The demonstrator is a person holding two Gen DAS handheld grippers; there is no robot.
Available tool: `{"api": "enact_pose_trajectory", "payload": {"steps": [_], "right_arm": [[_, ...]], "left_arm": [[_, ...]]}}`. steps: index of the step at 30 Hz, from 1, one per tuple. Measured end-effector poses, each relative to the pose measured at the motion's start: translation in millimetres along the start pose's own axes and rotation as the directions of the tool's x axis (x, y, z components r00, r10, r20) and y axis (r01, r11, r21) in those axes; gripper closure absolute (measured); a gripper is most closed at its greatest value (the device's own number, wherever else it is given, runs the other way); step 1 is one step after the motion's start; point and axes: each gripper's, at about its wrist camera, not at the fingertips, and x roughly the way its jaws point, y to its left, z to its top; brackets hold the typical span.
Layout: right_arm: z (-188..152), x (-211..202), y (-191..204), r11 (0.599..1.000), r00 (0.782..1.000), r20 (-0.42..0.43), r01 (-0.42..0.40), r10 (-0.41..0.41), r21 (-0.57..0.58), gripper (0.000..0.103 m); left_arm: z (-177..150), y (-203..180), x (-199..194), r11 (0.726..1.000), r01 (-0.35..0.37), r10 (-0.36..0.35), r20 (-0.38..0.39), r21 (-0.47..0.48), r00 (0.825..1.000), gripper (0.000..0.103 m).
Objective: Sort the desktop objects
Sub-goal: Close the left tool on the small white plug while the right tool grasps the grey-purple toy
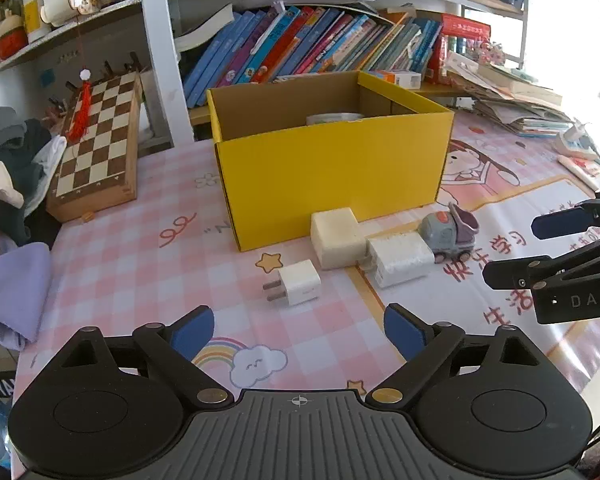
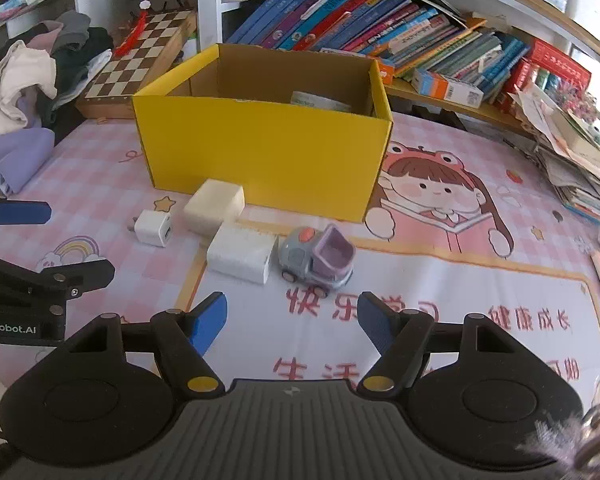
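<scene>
Right wrist view puts the toy truck (image 2: 318, 262) just ahead of the right gripper (image 2: 292, 322), standing on the patterned desk mat (image 2: 460, 300) in front of the yellow box (image 2: 264, 152) and just beside a white block (image 2: 242, 254). Further left lie a cream block (image 2: 214, 206), close against the box's front wall, and a small white plug adapter (image 2: 154, 227). Both tongs are empty: the right one stands partly open with bare mat between its blue pads, and the left gripper (image 1: 298, 330) gapes wide, the adapter just beyond its tips. This looks like the approach before a pick — nothing is held yet. Next, each gripper probably needs to advance and lower until its pads straddle its object — truck on the right, adapter on the left — then close.
</scene>
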Motion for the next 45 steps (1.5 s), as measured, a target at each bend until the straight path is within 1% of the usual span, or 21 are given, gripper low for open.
{"api": "enact_pose_trajectory", "payload": {"steps": [2, 4, 5, 7, 10, 22, 27, 30, 36, 45], "right_arm": [[4, 4, -1, 1.000, 1.000, -0.001, -0.007, 0.007, -0.013, 0.032], [9, 9, -3, 1.000, 1.000, -0.003, -0.013, 0.013, -0.024, 0.032], [11, 11, -3, 0.999, 1.000, -0.005, -0.016, 0.016, -0.028, 0.032], [14, 16, -6, 0.999, 1.000, -0.010, -0.022, 0.022, -0.034, 0.032], [19, 25, -11, 0.999, 0.999, -0.024, -0.031, 0.030, -0.040, 0.032], [30, 56, -30, 0.996, 0.994, -0.080, -0.072, 0.068, -0.048, 0.032], [32, 70, -34, 0.995, 0.990, -0.110, -0.089, 0.083, -0.051, 0.040], [34, 78, -37, 0.994, 0.988, -0.126, -0.099, 0.092, -0.049, 0.040], [37, 91, -41, 0.991, 0.981, -0.153, -0.123, 0.115, -0.046, 0.040], [39, 100, -43, 0.987, 0.974, -0.174, -0.154, 0.145, -0.044, 0.043]], "left_arm": [[2, 0, 4, 1.000, 0.000, 0.000, -0.003, -0.001, 1.000, 0.016], [5, 0, 8, 1.000, -0.001, 0.001, -0.006, -0.001, 1.000, 0.022], [6, 0, 10, 1.000, -0.003, 0.003, -0.009, -0.003, 1.000, 0.022], [8, 0, 15, 1.000, -0.006, 0.006, -0.016, -0.006, 1.000, 0.030], [11, 0, 23, 1.000, -0.009, 0.008, -0.032, -0.015, 0.999, 0.038], [20, -1, 54, 0.999, -0.032, 0.027, -0.091, -0.045, 0.995, 0.038], [23, -2, 64, 0.997, -0.050, 0.044, -0.111, -0.051, 0.993, 0.038], [24, -2, 70, 0.997, -0.059, 0.051, -0.126, -0.054, 0.991, 0.042], [27, -3, 80, 0.995, -0.076, 0.067, -0.152, -0.058, 0.986, 0.043], [28, -4, 94, 0.995, -0.079, 0.067, -0.184, -0.057, 0.981, 0.047]]}}
